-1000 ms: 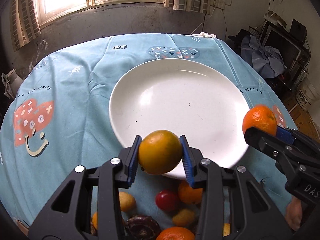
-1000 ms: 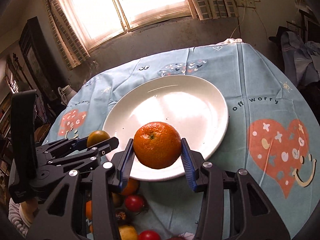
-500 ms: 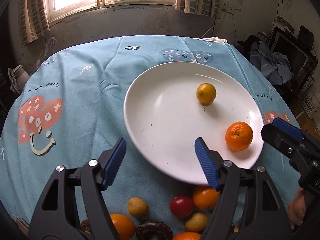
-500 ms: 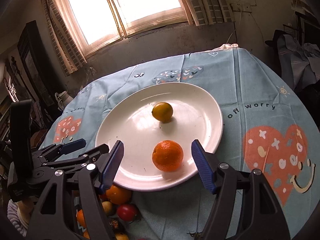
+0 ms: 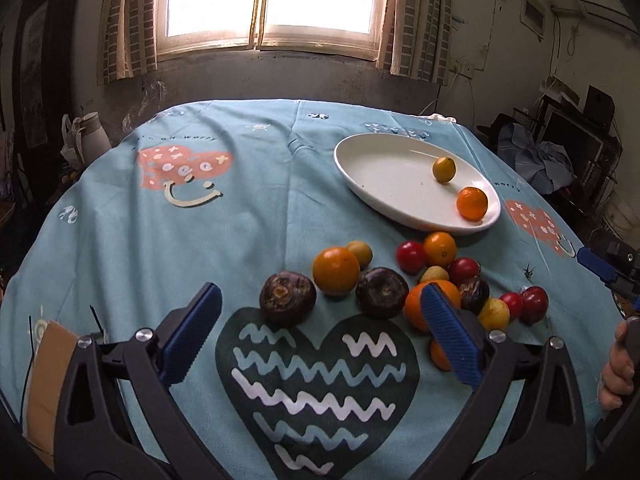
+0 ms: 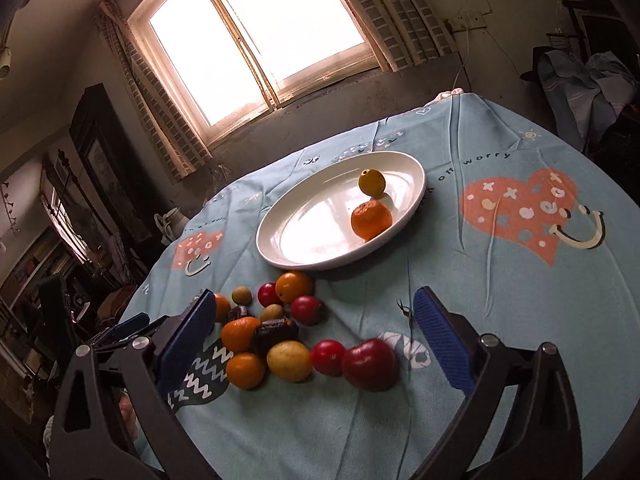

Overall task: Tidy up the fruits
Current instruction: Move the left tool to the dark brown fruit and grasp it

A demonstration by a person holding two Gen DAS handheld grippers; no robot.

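The jaws of the left gripper (image 5: 318,334) had just been opening and stood wide, nothing between them but bare cloth — a dark heart with wavy lines printed on the blue tablecloth (image 5: 160,248). The right gripper (image 6: 316,338) had likewise just been opening its jaws; they gaped wide and gripped nothing, though the red fruits (image 6: 370,364) of the heap lay on the cloth below the gap.

Beyond both sat the loose pile of fruit (image 5: 400,280) on the tabletop, towards its near edge: oranges, small yellow ones, red ones and two dark brown ones (image 5: 287,298), crowded together and mostly touching. Just past the pile, nearly against its farthest orange, stood the white plate (image 5: 380,168). On it lay an orange (image 5: 472,203) near the rim and a smaller yellow-green fruit (image 5: 444,169) just beyond, the two a little apart.

A hand (image 5: 618,368) showed at the right border of the left camera's view, wrapped round a grey handle.
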